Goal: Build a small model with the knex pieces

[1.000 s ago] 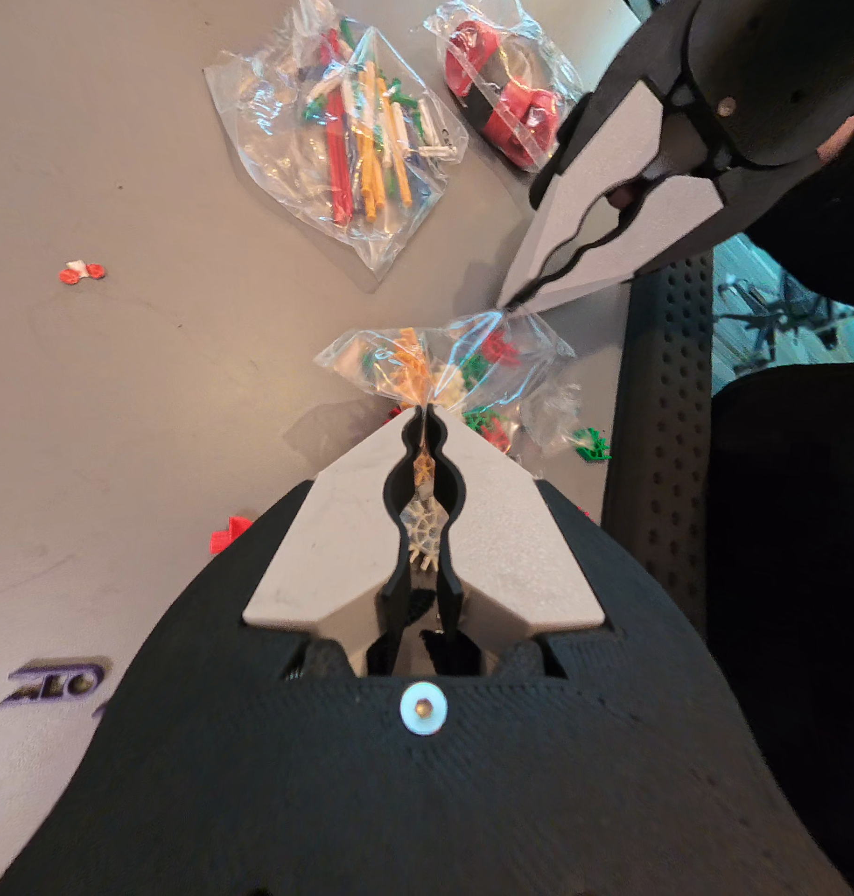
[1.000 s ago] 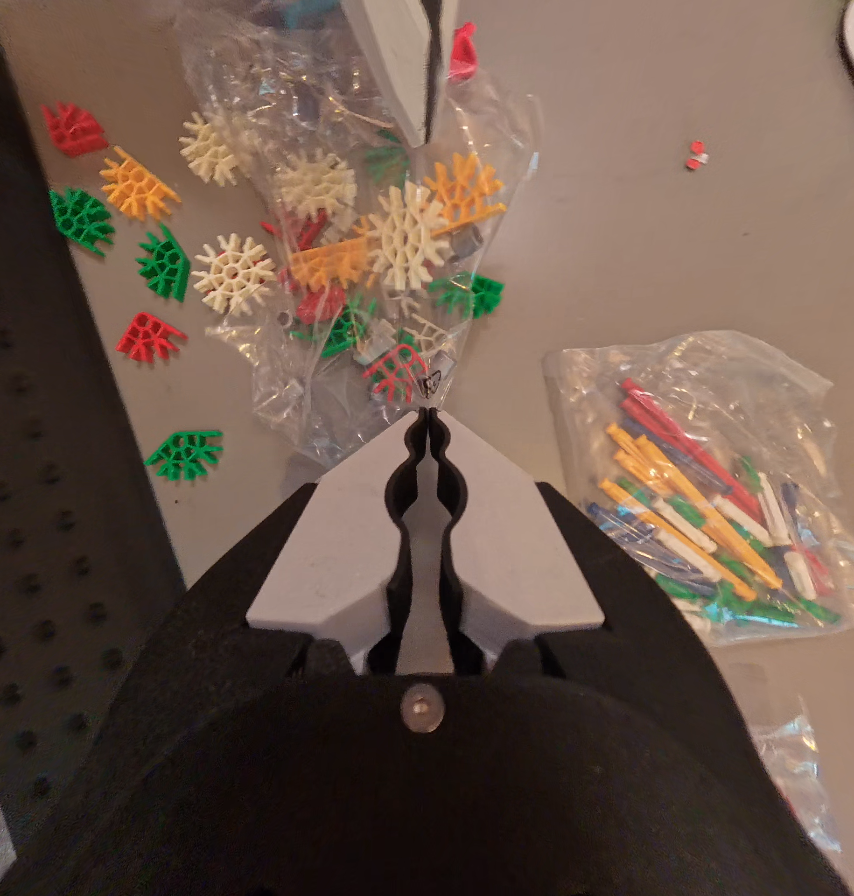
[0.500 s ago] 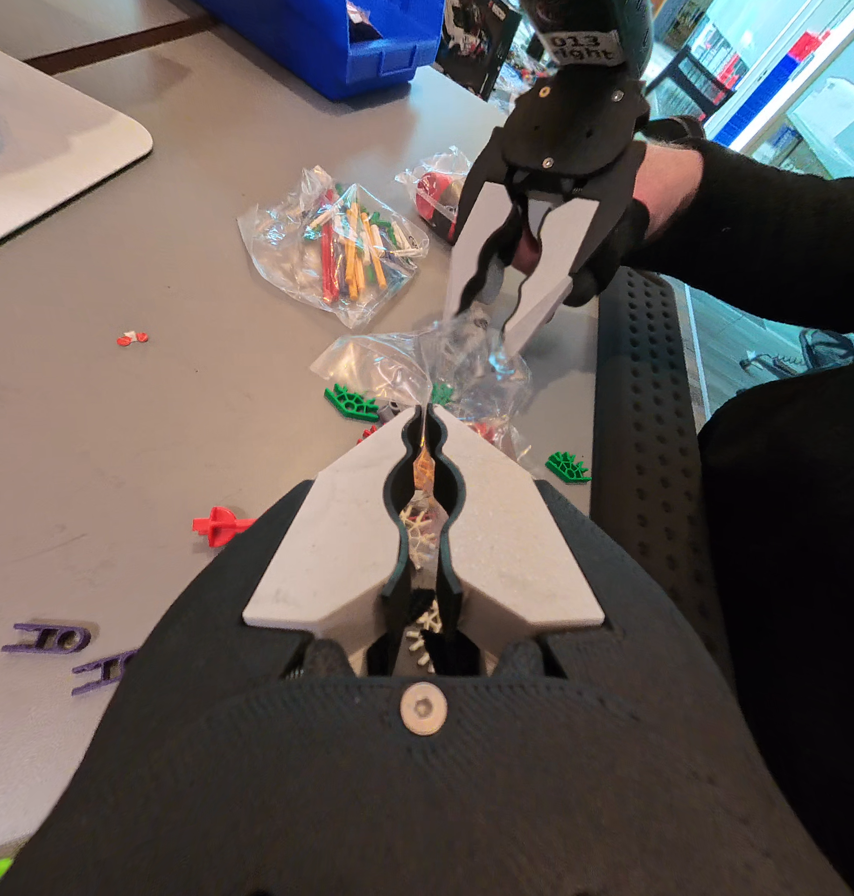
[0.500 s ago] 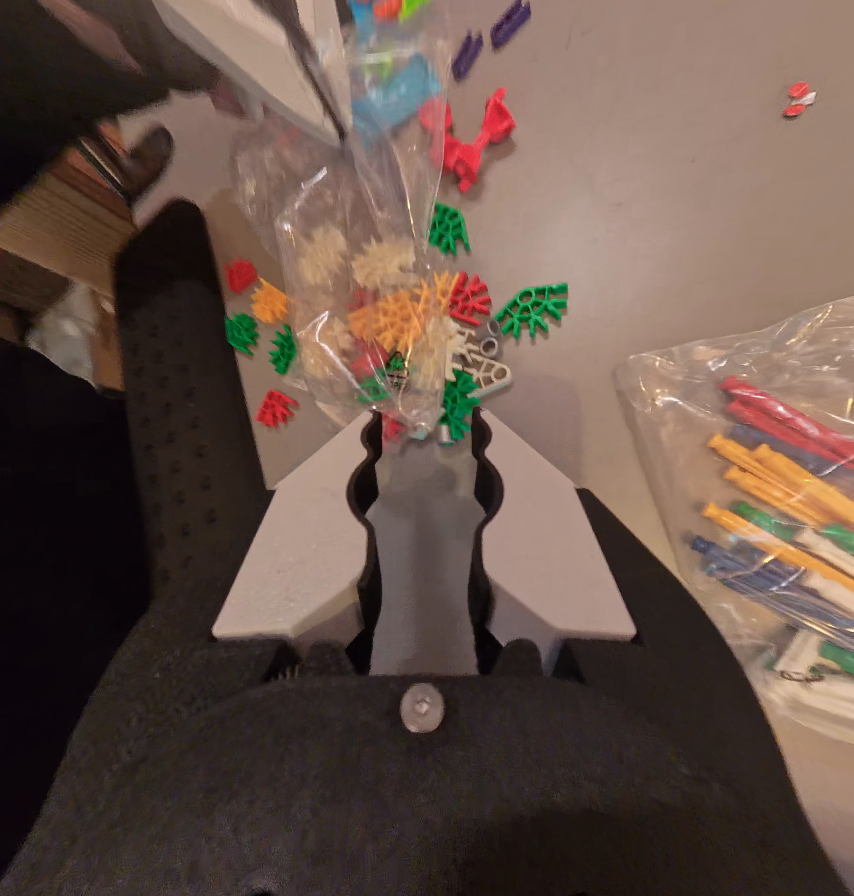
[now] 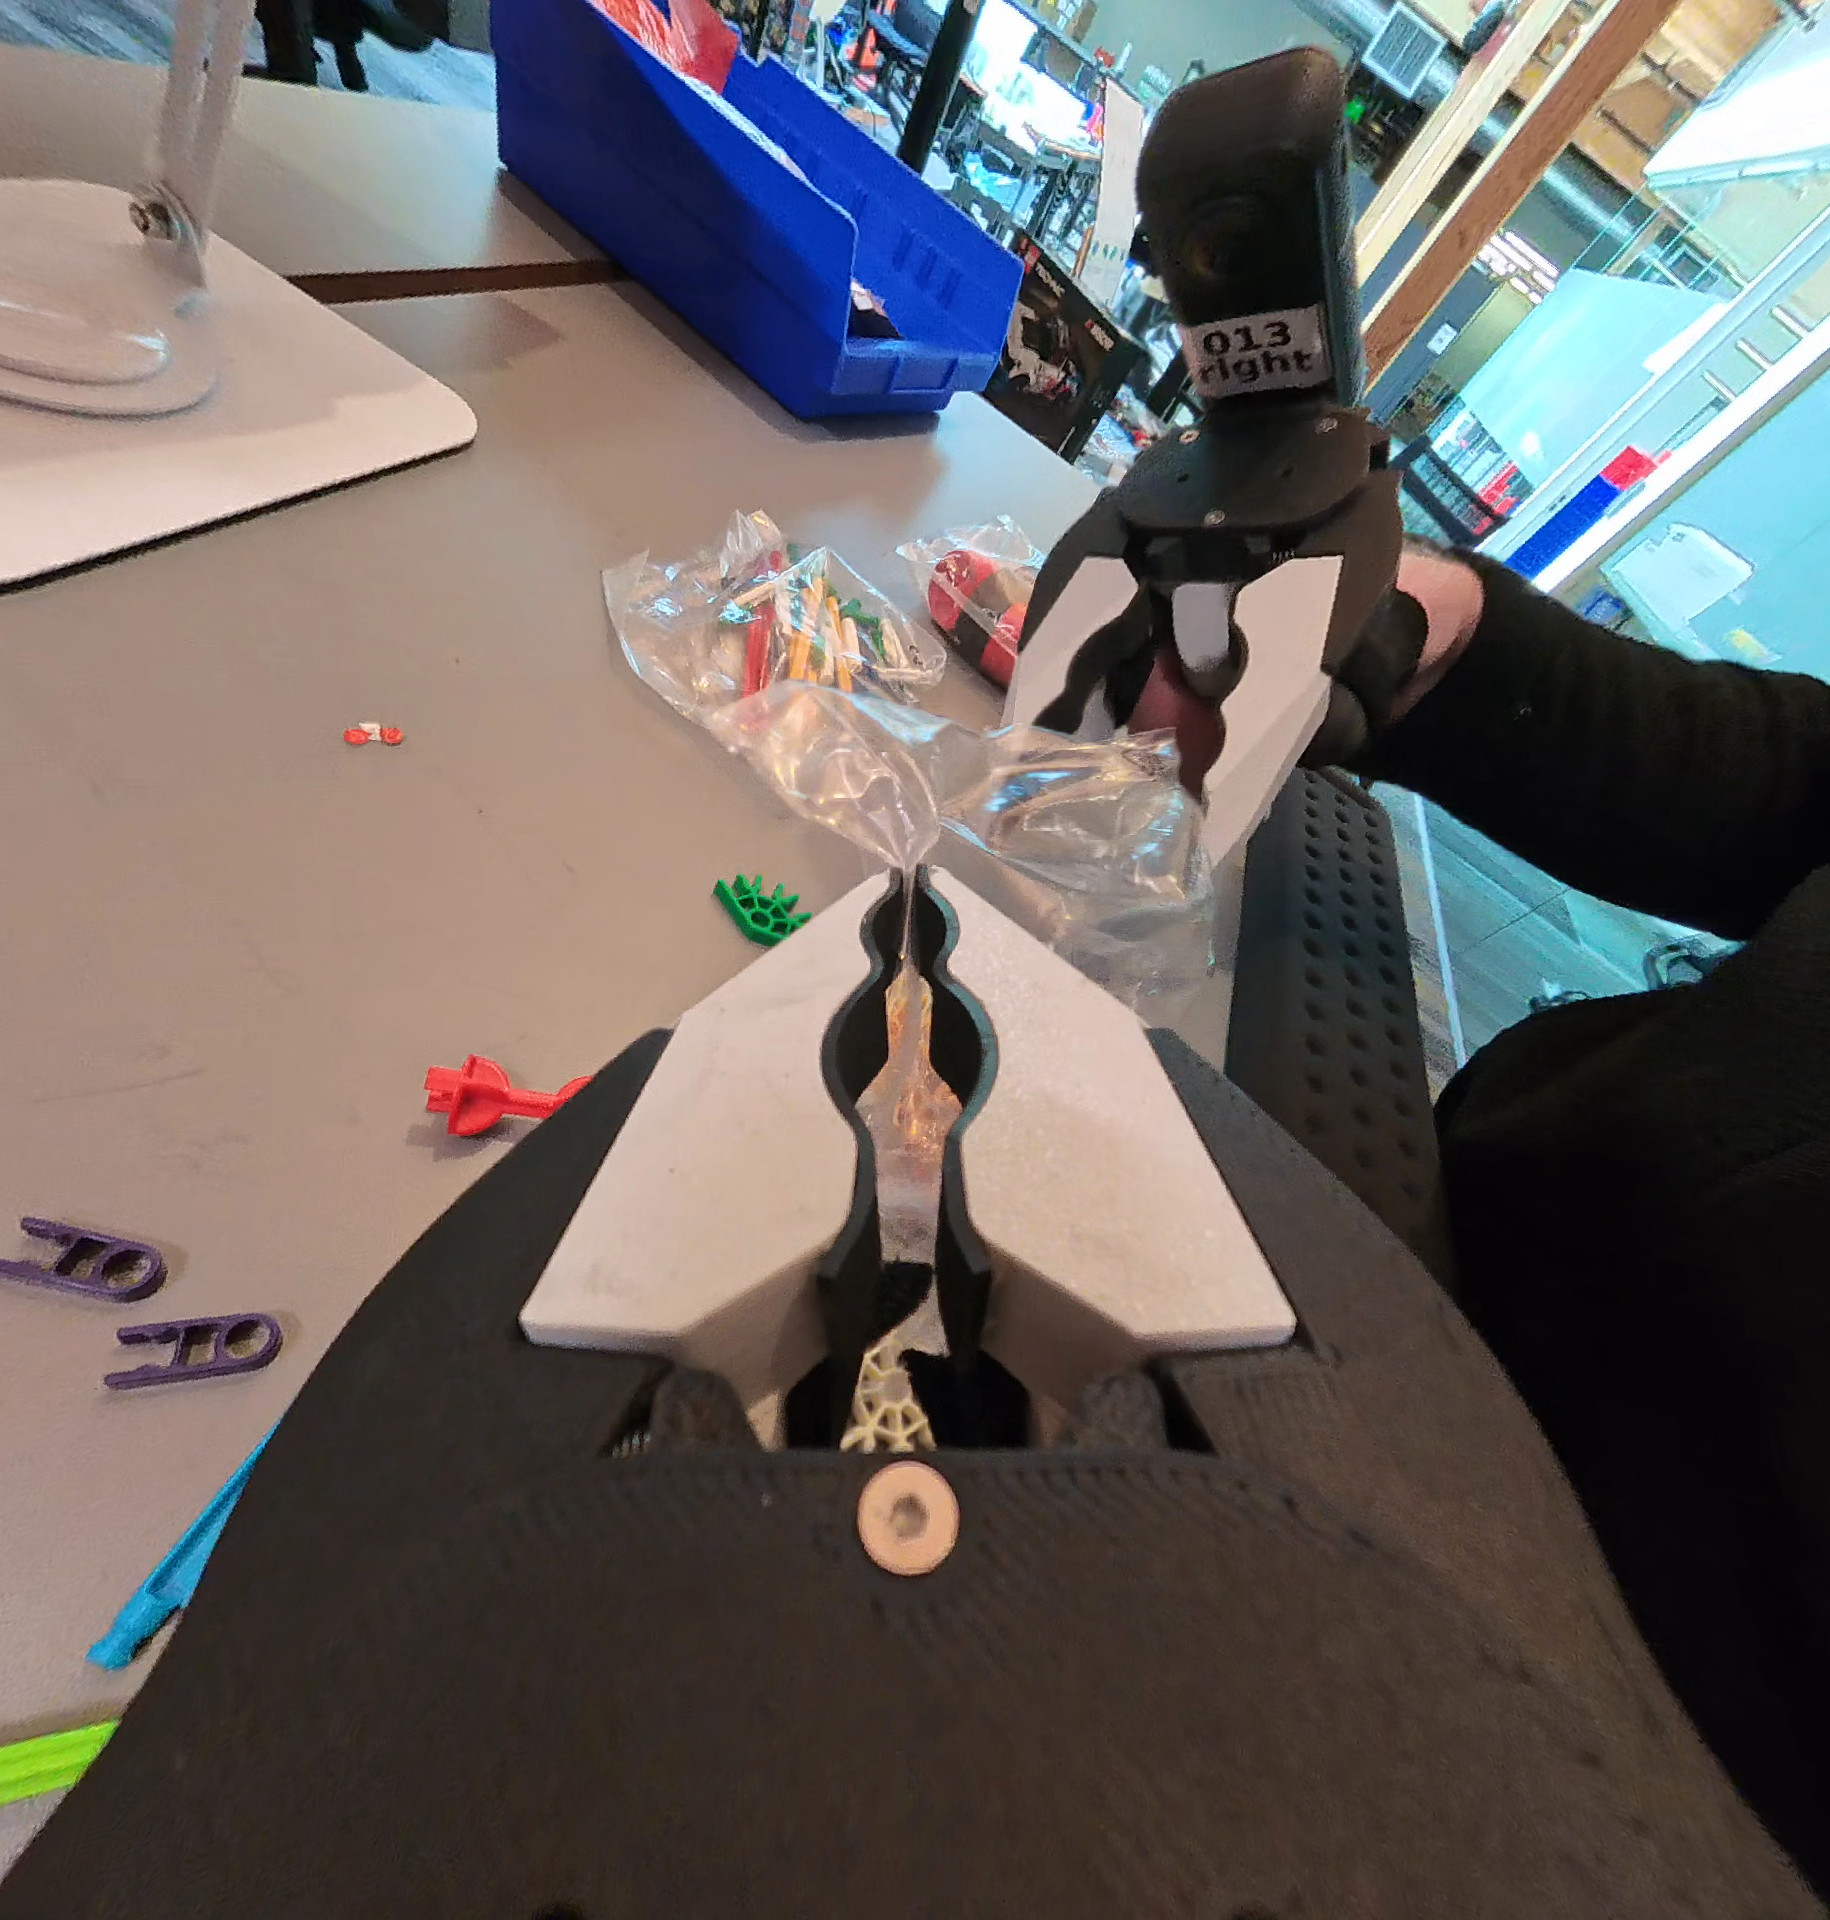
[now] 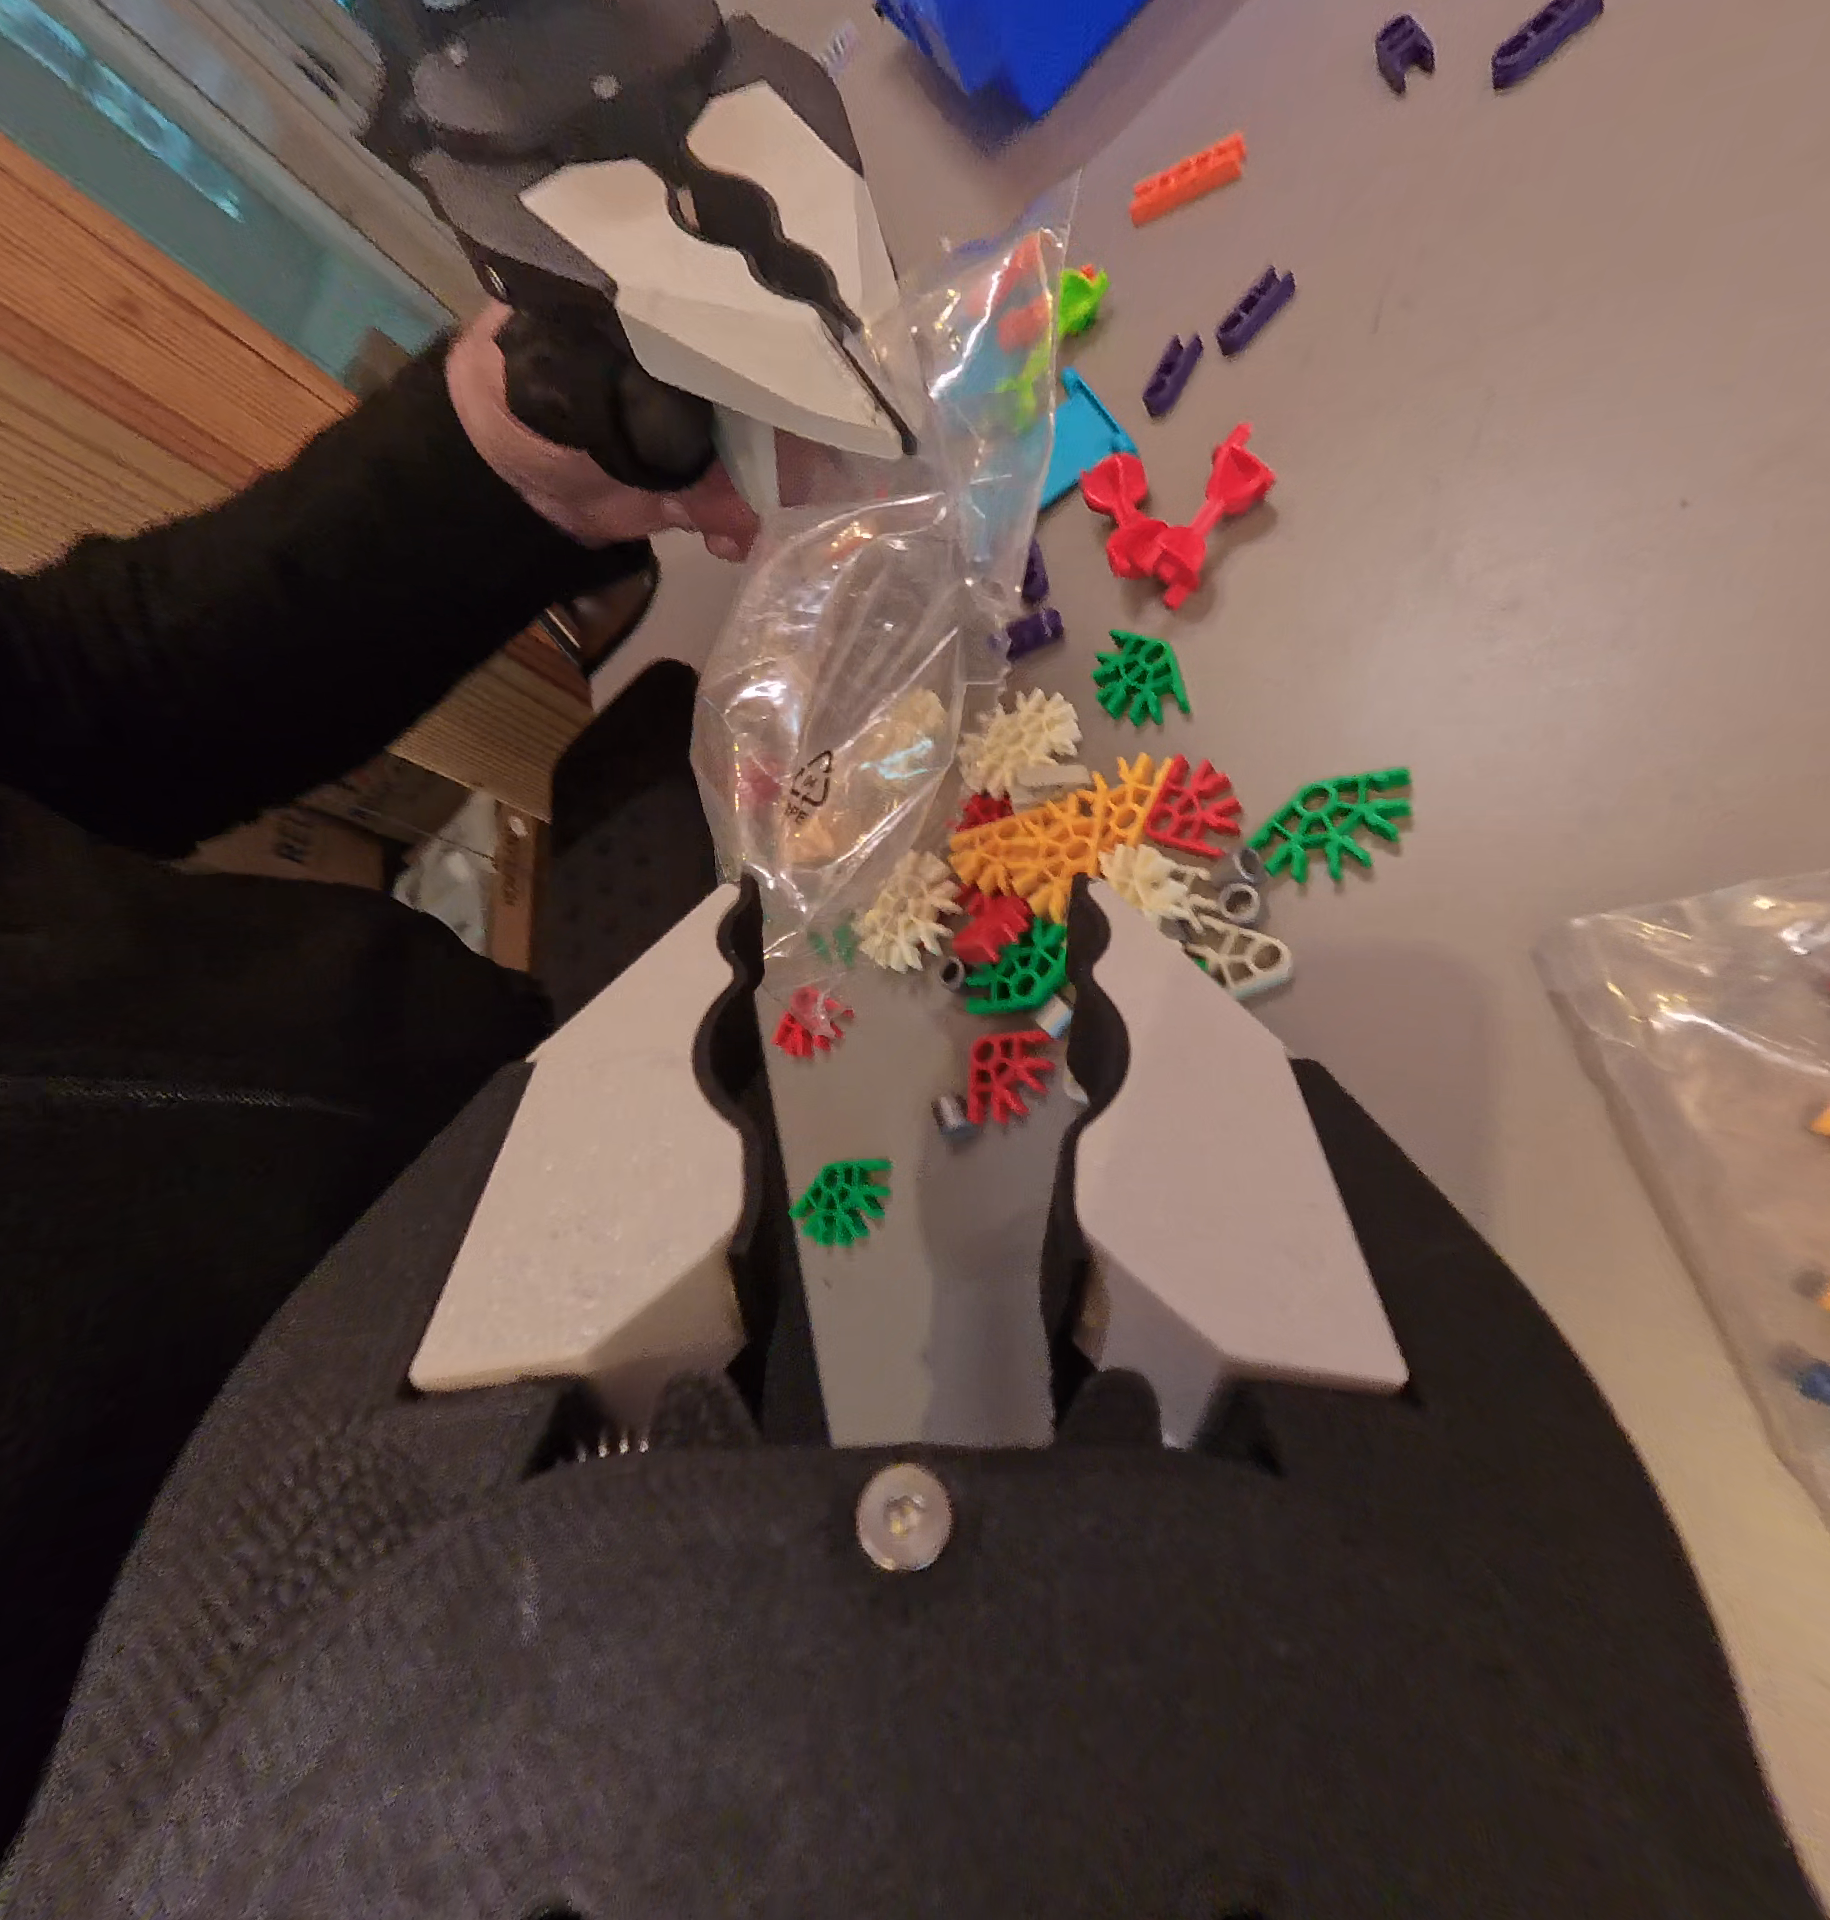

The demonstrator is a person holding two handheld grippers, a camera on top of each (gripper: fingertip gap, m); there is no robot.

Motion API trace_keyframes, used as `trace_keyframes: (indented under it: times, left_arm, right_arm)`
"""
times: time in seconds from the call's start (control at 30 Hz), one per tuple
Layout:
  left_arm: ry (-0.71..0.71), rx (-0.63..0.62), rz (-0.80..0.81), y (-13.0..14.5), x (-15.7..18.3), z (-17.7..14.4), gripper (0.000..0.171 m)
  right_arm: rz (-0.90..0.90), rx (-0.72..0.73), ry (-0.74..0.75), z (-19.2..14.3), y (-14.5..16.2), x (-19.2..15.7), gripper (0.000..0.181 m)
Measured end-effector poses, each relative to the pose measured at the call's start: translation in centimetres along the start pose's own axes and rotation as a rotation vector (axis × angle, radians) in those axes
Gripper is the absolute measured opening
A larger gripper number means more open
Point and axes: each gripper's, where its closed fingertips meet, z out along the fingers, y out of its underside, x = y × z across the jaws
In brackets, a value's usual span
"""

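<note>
My left gripper point(image 5: 906, 883) is shut on a corner of a clear plastic bag point(image 5: 1004, 800) and holds it up above the grey table point(image 5: 267, 883). In the right wrist view the bag point(image 6: 849, 717) hangs from the left gripper point(image 6: 895, 442), nearly empty, its lower end at my right gripper's left finger. My right gripper point(image 6: 911, 904) is open and holds nothing. Below it a pile of red, green, orange and cream connector pieces point(image 6: 1067, 842) lies loose on the table. The right gripper point(image 5: 1124, 779) also shows in the left wrist view, open beside the bag.
A bag of coloured rods point(image 5: 786, 634) and a bag of red parts point(image 5: 973, 613) lie behind. A blue bin point(image 5: 745, 218), a white stand base point(image 5: 163, 416), purple clips point(image 5: 80, 1257), red pieces point(image 6: 1181, 509) and a black perforated chair arm point(image 5: 1316, 935) are around. The left gripper's tips are roughly 9 cm from the right gripper's. The white stand base point(image 5: 163, 416) is about 30 cm from both grippers' fingertips.
My right gripper has opened and let go of the bag. My left gripper has lifted the bag, and most connector pieces have spilled onto the table.
</note>
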Motion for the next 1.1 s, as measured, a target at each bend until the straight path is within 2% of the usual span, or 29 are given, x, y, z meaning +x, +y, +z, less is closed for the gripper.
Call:
trace_keyframes:
  times: [0.07,0.2,0.3,0.33,0.47,0.53,0.6,0.7,0.77,0.83,0.93,1.0,1.1]
  left_arm:
    - [-0.017,0.006,0.011,-0.4,0.0,-0.3,0.0]
    - [-0.052,0.03,0.014,-1.3,-0.4,-1.2,0.0]
    - [-0.028,0.055,0.035,-2.3,0.6,-1.7,0.0]
    - [-0.01,0.057,0.045,-2.6,1.2,-1.7,0.0]
    - [0.026,0.086,0.075,-4.1,2.7,-1.4,0.0]
    - [0.014,0.117,0.086,-4.9,2.6,-1.7,0.0]
    - [0.059,0.162,0.055,-5.8,2.9,-2.2,0.0]
    - [0.07,0.161,0.049,-6.0,3.2,-1.8,0.001]
    - [0.064,0.204,0.036,-6.9,3.1,-2.2,0.01]
    - [0.077,0.262,0.013,-8.0,3.0,-3.5,0.018]
    - [0.037,0.266,0.01,-7.8,1.9,-4.8,0.023]
    - [-0.001,0.222,0.026,-6.7,1.4,-5.1,0.024]
    - [-0.072,0.142,0.021,-4.5,0.4,-5.2,0.031]
  right_arm:
    - [0.022,0.032,-0.061,0.3,-0.5,-1.2,0.05]
    - [0.074,0.11,-0.183,-0.3,-1.8,-3.5,0.072]
    - [0.112,0.206,-0.193,-1.1,-3.8,-4.1,0.073]
    - [0.109,0.227,-0.151,-1.1,-4.3,-3.7,0.069]
    - [0.015,0.278,-0.069,-1.2,-5.5,-4.1,0.001]
    - [0.008,0.302,-0.059,-1.9,-5.8,-4.4,0.0]
    - [0.022,0.336,-0.059,-3.0,-6.1,-4.7,0.0]
    - [0.014,0.349,-0.03,-4.3,-6.3,-5.0,0.0]
    - [0.011,0.357,0.002,-5.8,-6.5,-4.9,0.0]
    - [0.004,0.389,0.067,-8.3,-6.7,-4.2,0.0]
    - [-0.021,0.449,0.241,-14.3,-7.4,-1.7,0.0]
    - [-0.051,0.486,0.42,-19.6,-8.1,0.8,0.0]
    - [-0.131,0.468,0.807,-28.8,-9.0,5.7,0.0]
